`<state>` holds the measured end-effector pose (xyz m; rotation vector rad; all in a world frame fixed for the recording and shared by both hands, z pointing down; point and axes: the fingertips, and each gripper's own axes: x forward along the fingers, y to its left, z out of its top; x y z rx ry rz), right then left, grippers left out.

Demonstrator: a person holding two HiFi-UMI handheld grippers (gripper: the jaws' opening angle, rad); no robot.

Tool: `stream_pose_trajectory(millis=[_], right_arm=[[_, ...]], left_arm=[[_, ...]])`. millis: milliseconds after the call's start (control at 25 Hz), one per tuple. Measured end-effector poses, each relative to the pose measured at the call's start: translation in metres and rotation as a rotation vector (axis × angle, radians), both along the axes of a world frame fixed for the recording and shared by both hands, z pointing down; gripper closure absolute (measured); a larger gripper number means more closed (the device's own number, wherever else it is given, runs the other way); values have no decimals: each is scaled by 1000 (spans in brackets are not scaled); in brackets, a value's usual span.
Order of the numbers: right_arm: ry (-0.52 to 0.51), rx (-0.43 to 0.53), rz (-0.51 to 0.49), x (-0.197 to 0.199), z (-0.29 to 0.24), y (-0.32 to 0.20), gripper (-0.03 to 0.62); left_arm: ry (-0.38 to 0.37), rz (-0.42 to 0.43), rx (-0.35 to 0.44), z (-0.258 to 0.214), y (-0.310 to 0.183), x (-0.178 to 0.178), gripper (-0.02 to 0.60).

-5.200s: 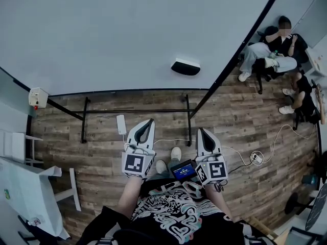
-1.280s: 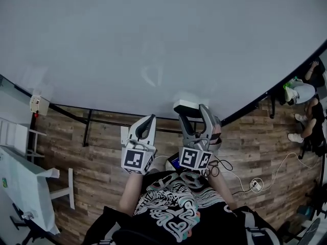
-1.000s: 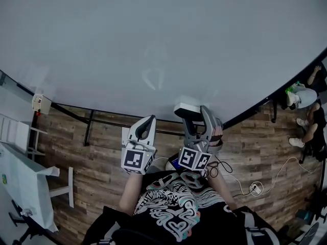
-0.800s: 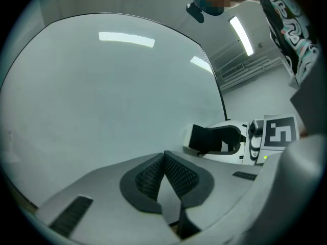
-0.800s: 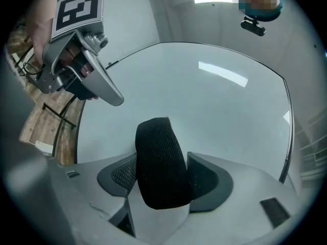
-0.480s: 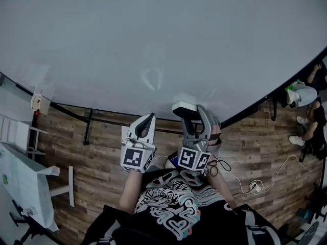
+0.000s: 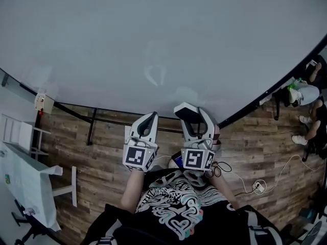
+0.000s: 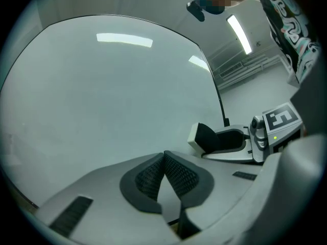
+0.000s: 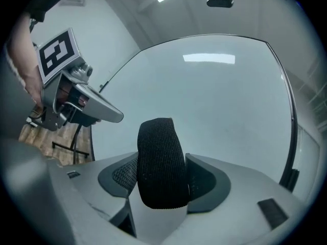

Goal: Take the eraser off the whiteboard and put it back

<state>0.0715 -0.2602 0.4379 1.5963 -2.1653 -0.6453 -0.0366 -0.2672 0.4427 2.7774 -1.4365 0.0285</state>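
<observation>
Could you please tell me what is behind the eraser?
The whiteboard shows behind the eraser; the patch directly behind it is covered, so whether they touch cannot be seen.

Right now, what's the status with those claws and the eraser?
Right claw just closed on eraser, by whiteboard. Left claw shut, empty. Nothing in the way.

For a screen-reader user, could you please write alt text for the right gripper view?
The right gripper, whose jaws have just been closing, grips a black-faced eraser before the whiteboard; the left gripper shows at upper left.
</observation>
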Motion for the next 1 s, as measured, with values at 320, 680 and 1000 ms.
stream_pose_trajectory(millis=[320,680,1000], right_arm=[[-274,-108,-16,11,5,14,306],[-397,-113,7,32,-4,38,306],[-509,-129,42,33,-10,63,307]], left_arm=[[21,-6,11,-2,14,-5,553],[41,-19,31,-10,29,-9,554],[50,1,27,-11,46,-24,554]])
